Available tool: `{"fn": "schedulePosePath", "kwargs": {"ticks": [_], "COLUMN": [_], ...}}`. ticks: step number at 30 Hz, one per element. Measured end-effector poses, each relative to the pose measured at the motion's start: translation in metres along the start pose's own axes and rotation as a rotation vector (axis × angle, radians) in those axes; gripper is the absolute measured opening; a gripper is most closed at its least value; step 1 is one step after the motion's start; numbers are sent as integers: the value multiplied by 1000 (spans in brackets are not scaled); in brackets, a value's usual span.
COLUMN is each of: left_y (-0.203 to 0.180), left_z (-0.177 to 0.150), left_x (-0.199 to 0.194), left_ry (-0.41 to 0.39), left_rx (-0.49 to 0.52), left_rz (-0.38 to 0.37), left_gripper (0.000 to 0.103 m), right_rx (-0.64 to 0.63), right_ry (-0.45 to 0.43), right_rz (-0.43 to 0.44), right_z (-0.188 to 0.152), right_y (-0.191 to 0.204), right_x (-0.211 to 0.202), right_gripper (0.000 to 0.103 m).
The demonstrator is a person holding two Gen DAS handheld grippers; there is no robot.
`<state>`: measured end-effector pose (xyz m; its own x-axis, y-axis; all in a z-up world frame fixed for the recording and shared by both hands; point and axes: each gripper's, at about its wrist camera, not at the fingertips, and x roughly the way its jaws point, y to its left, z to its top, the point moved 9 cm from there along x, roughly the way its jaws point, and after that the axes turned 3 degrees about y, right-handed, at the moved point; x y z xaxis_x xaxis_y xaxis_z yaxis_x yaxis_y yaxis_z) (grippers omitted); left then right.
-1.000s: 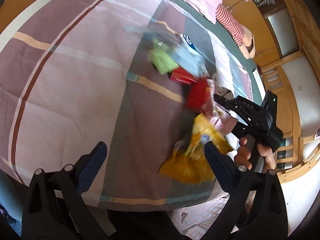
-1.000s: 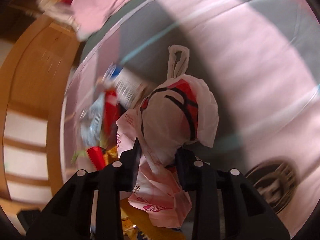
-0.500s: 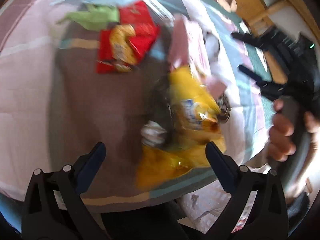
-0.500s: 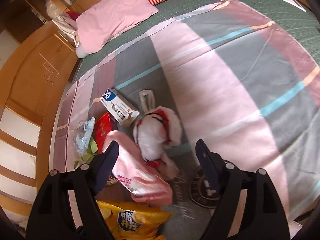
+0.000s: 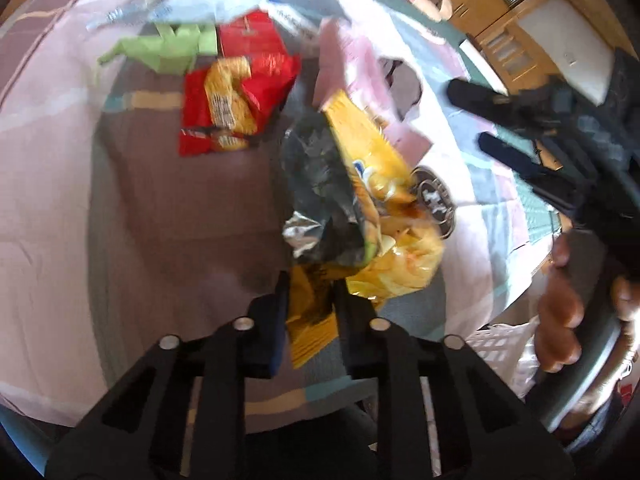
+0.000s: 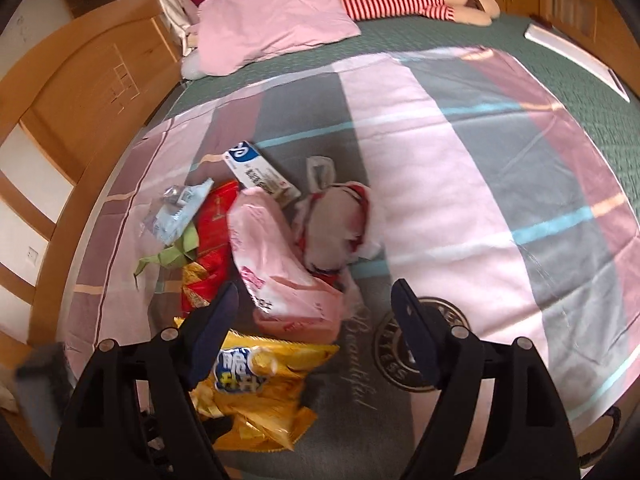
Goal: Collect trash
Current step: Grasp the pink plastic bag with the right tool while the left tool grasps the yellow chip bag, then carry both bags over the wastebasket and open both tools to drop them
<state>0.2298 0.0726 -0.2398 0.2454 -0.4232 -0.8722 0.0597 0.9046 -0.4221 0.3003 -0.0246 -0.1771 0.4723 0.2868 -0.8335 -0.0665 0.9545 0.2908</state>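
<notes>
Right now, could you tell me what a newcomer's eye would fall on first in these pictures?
Probably the yellow chip bag near the bed's front edge, with the left gripper closing its fingers on the bag's lower end. Beyond it, wrappers litter the striped bedspread: a red snack packet, a pink plastic bag and a white-and-blue box. The right gripper hangs open above.

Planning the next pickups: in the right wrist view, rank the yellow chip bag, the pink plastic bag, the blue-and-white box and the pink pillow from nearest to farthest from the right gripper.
1. Yellow chip bag: beside the left finger of the right gripper.
2. Pink plastic bag: just ahead of the fingers.
3. Blue-and-white box: beyond the bag, left of centre.
4. Pink pillow: far end of the bed.
</notes>
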Motion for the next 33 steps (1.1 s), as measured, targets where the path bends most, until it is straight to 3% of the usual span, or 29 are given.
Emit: {"fn": "schedulePosePath", "kwargs": {"ticks": [5, 10, 12, 13, 14, 16, 18, 19, 20, 22, 23, 28, 33], "left_y": [9, 29, 33, 30, 29, 25, 25, 24, 22, 19, 19, 16, 9], "left_z": [1, 1, -1, -1, -2, -4, -5, -6, -6, -7, -7, -3, -4], "left_x": [-32, -31, -26, -21, -18, -12, -9, -7, -4, 2, 6, -2, -30], "left_ry": [-85, -64, -44, -36, -29, -15, -17, -21, -23, -17, -11, -50, -102], "left_rx": [26, -22, -35, -39, -42, -53, -64, -61, -51, -26, -20, -25, -5], "left_rz": [51, 85, 80, 76, 69, 39, 11, 0, 2, 19, 24, 4, -42], "left_gripper": [20, 20, 20, 21, 23, 46, 56, 56, 54, 25, 21, 12, 12], "right_rx": [-10, -55, -54, -47, -39, -14, -1, 0, 2, 16, 21, 98, 240], "right_ry": [16, 102, 129, 139, 136, 119, 110, 97, 80, 16, -16, -182, -219], "right_rz": [-25, -105, -131, -132, -127, -107, -68, -61, -59, -48, -43, -36, 40], "right_z": [5, -5, -11, -14, -16, -16, -17, -16, -15, -10, -8, 1, -25], "right_y": [13, 24, 23, 23, 22, 22, 24, 24, 24, 22, 21, 2, -24], "right_x": [25, 64, 76, 81, 81, 75, 66, 60, 54, 33, 23, -36, -73], "right_gripper": [78, 77, 67, 50, 43, 31, 25, 23, 22, 22, 22, 21, 22]}}
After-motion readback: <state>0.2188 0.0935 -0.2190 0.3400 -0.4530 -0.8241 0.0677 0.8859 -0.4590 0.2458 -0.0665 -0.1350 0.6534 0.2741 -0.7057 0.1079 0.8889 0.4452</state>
